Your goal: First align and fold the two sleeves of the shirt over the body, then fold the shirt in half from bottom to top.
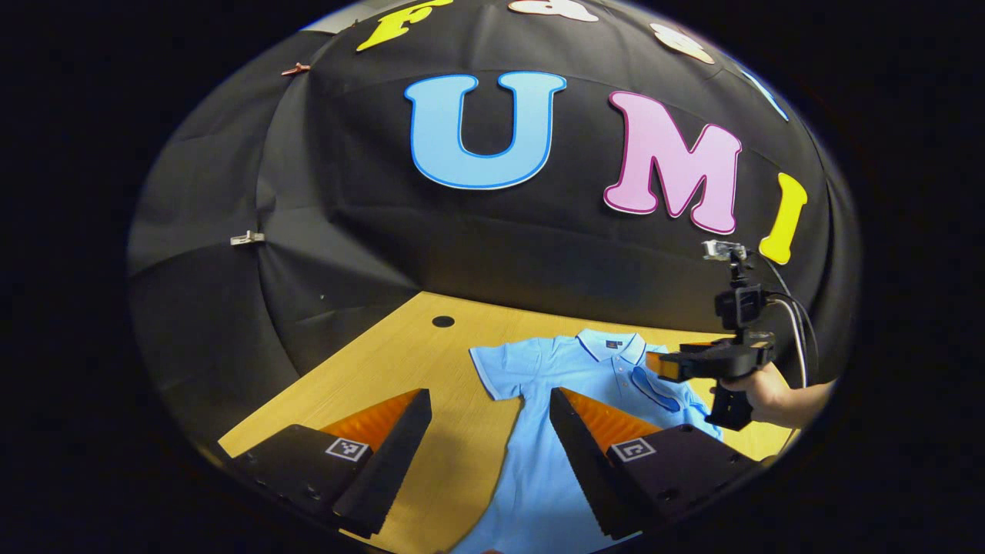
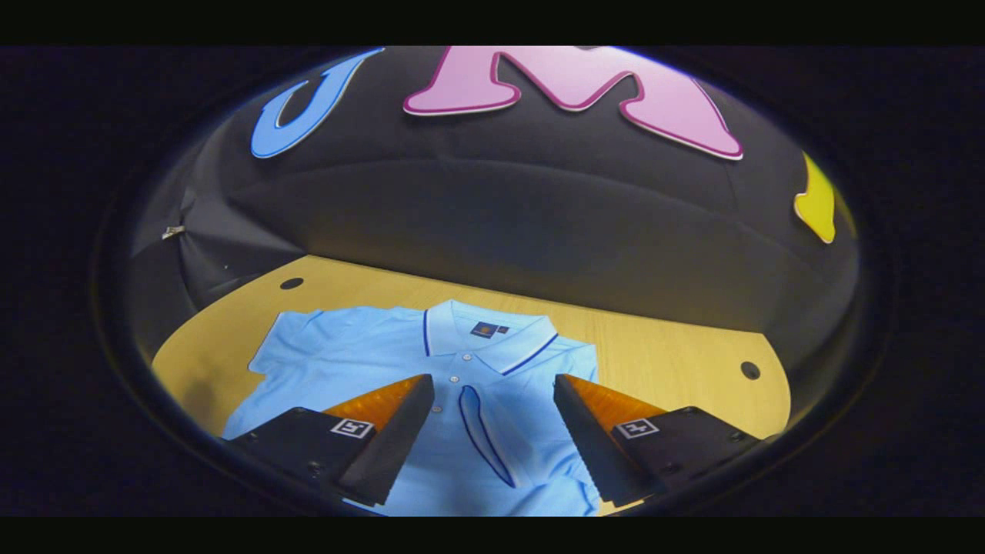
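Light-blue polo shirt (image 2: 462, 400) flat on tabletop (image 2: 662, 346), collar toward far edge. One sleeve (image 2: 481, 431) already across chest, other sleeve (image 1: 496, 369) spread. My left gripper (image 1: 490, 419) and right gripper (image 2: 494, 408) hover with fingers wide apart, holding nothing. Judgement: sleeve step half done; next, left pinches spread sleeve hem

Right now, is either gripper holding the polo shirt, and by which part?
Nothing is held. The left gripper and right gripper are both open above the light blue polo shirt, gripping no fabric.
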